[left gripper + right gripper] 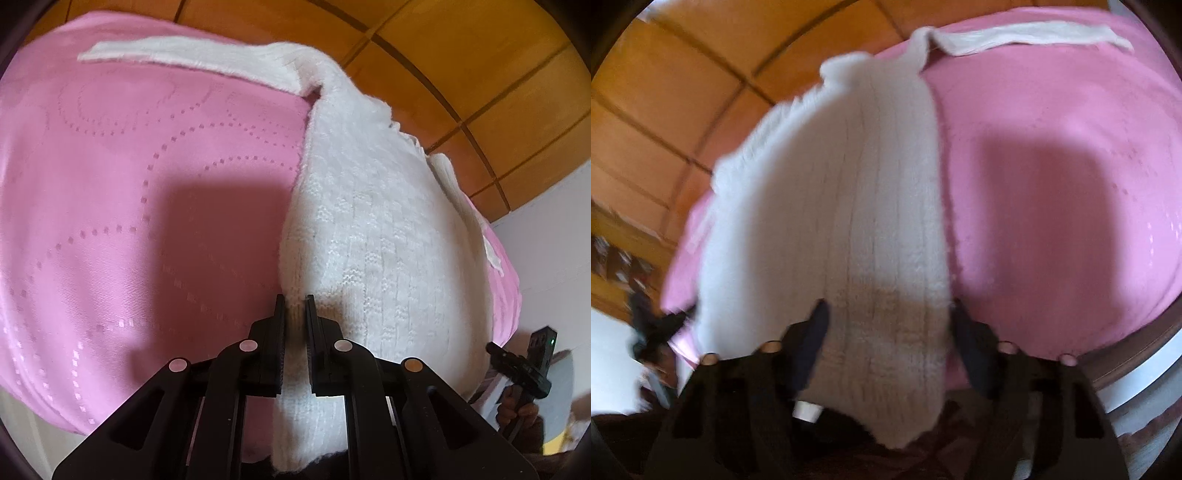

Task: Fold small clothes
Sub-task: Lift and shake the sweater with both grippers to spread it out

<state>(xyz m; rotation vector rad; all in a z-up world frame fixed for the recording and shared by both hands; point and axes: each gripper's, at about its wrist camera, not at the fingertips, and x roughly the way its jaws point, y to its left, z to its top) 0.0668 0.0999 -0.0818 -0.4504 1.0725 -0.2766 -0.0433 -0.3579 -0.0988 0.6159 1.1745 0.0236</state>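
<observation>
White knitted sweater lies spread on the pink bedspread, its body running along one edge of the bed and one sleeve stretched flat toward the far edge. At the near hem the left gripper has its jaws pressed together on a ridge of the knit — pinching it. The right gripper hangs over the hem with fingers spread wide, holding nothing — its view is blurred. Orange wooden panelling rises behind the bed.
</observation>
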